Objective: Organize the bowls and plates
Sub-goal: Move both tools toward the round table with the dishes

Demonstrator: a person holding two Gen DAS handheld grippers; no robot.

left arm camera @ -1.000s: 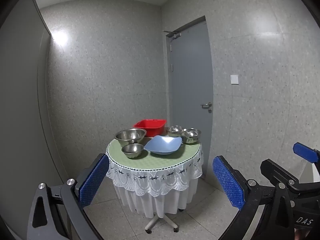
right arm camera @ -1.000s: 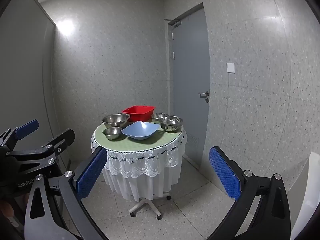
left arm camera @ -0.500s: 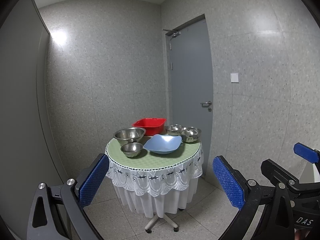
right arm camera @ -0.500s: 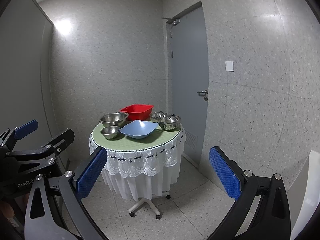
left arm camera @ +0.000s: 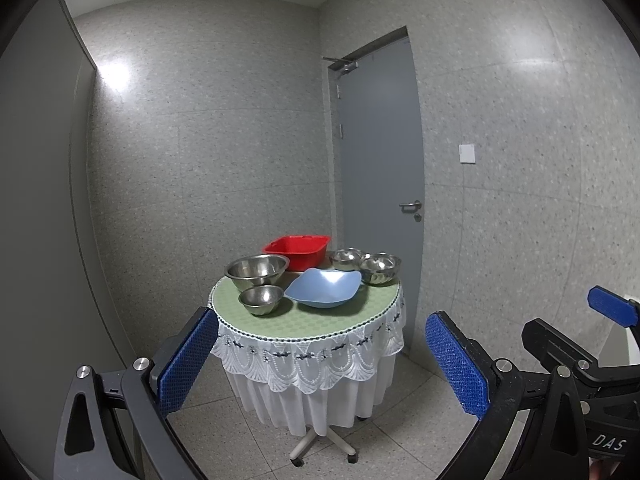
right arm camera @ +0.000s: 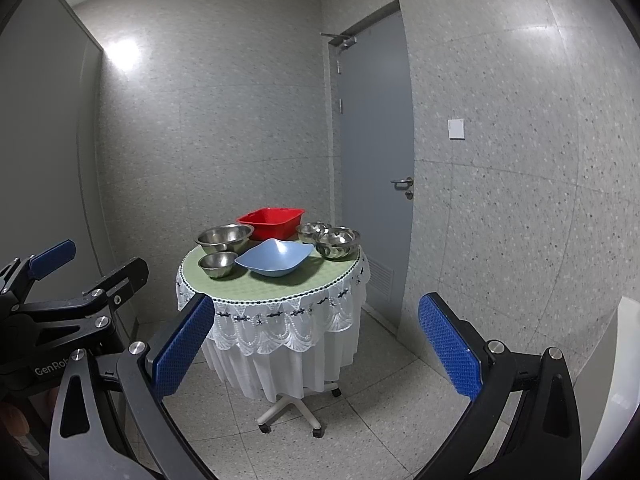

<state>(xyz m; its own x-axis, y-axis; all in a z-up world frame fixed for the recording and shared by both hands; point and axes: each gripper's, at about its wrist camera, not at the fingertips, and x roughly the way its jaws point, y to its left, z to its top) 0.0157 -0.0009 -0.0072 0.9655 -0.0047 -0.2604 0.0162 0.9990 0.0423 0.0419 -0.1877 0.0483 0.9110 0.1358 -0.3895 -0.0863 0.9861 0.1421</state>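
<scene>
Both grippers are spread wide and holding nothing: the left gripper [left arm camera: 320,364] and the right gripper [right arm camera: 316,356] hang in the air well short of the table, blue pads facing each other with only floor and tablecloth showing between them.

Everything to sort sits on the round table [left arm camera: 320,320], so I'll place it all off the blue dish [left arm camera: 323,288], a wavy-edged shallow one roughly in the middle of the top. Just left of it toward the near edge is a small steel bowl [left arm camera: 261,299]. Behind that, still left of the blue dish, is a large steel bowl [left arm camera: 256,270]. Straight behind the blue dish is a red plastic tub [left arm camera: 298,251], at the far side of the table. To the right of the blue dish are two more steel bowls, a nearer one [left arm camera: 380,267] and a smaller one [left arm camera: 346,259] just behind it, and they look to be touching or nearly so.

Table has a green top with a white lace skirt [left arm camera: 308,360] and stands on a wheeled base [right arm camera: 290,410]. Behind and right of it is a grey door [right arm camera: 376,152], shut, with a white wall switch [right arm camera: 456,129] further right.
</scene>
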